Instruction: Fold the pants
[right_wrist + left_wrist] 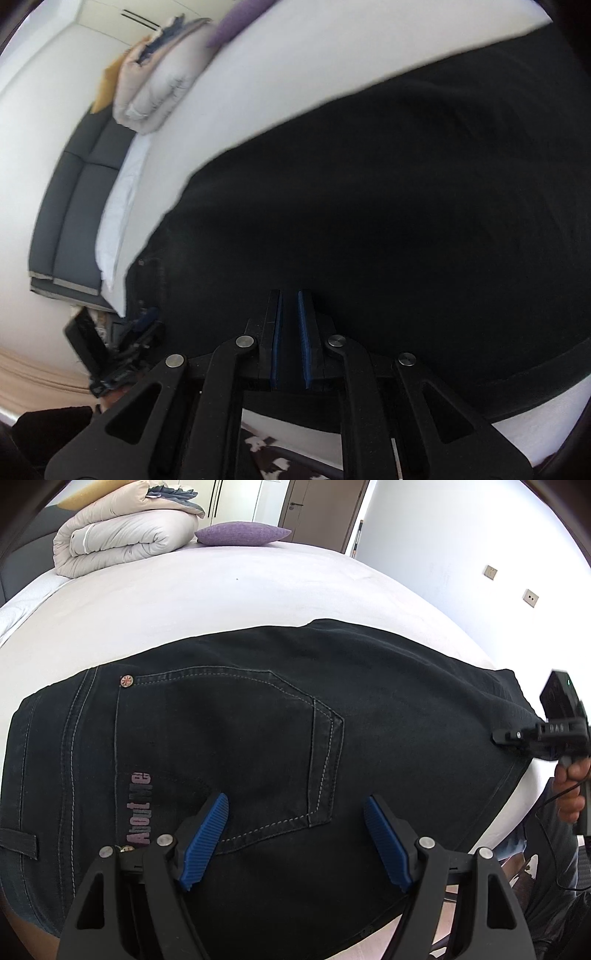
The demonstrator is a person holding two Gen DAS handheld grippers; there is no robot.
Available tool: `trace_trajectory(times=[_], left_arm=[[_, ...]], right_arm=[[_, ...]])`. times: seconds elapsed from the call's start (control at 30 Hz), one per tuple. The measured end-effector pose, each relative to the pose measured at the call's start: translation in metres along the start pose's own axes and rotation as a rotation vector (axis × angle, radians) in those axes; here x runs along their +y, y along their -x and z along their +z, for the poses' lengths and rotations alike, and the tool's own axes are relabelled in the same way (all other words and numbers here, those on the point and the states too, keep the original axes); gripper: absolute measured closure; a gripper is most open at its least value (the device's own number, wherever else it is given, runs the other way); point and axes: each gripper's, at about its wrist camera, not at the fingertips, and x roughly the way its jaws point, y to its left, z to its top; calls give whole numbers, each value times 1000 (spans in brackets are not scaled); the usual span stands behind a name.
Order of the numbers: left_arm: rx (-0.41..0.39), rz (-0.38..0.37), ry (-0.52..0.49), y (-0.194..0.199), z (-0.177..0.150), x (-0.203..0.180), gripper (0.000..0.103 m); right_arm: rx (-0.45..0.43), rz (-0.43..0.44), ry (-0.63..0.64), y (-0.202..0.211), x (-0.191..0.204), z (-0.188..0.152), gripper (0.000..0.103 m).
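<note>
**A:** Where do we stand with the pants (258,738)?

**B:** They lie flat on the bed (221,590), already doubled, I think, with the back pocket (280,753) facing up and the waistband toward my left side. My left gripper (295,834) hovers just above the pocket, its blue ribbed pads wide apart, and it holds nothing. The right gripper (291,339) has its pads drawn together, with only a thin slit between them. In the left wrist view it sits at the right edge of the cloth; whether it pinches a fold there I cannot say, because its own view is blurred and the cloth is very dark.

**A:** How would you do the next fold well?

**B:** I would bring the left gripper down on the waistband edge, take both layers together, and lift only a little, so the denim does not drag across the sheet. Then both hands should travel at the same pace, keeping the edge straight, and lay it down before opening.

**A:** And the material?

**B:** Heavy black denim, stiff, with pale contrast stitching, a small metal rivet (126,681) and a printed label (139,808). It will hold a crease well. The bed sheet is smooth and pale; a puffy folded duvet (122,531) and a purple woven cushion (240,533) lie far behind.
</note>
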Motion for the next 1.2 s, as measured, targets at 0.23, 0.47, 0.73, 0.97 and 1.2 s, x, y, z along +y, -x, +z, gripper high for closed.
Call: trace_trajectory(times=[0.23, 0.47, 0.73, 0.97, 1.2], left_arm=[[-8, -25, 18, 2, 0, 6, 25], [-10, -34, 25, 4, -1, 10, 25], [-9, -36, 26, 4, 0, 13, 25], [-8, -54, 37, 4, 1, 17, 24], [-9, -62, 39, 3, 2, 20, 22]], right_arm=[[-19, -99, 4, 42, -34, -39, 103], [-114, -47, 141, 68, 1, 9, 100], [122, -117, 158, -10, -20, 96, 100], [-253, -410, 41, 21, -73, 120, 103], [-342, -371, 106, 48, -40, 91, 99]])
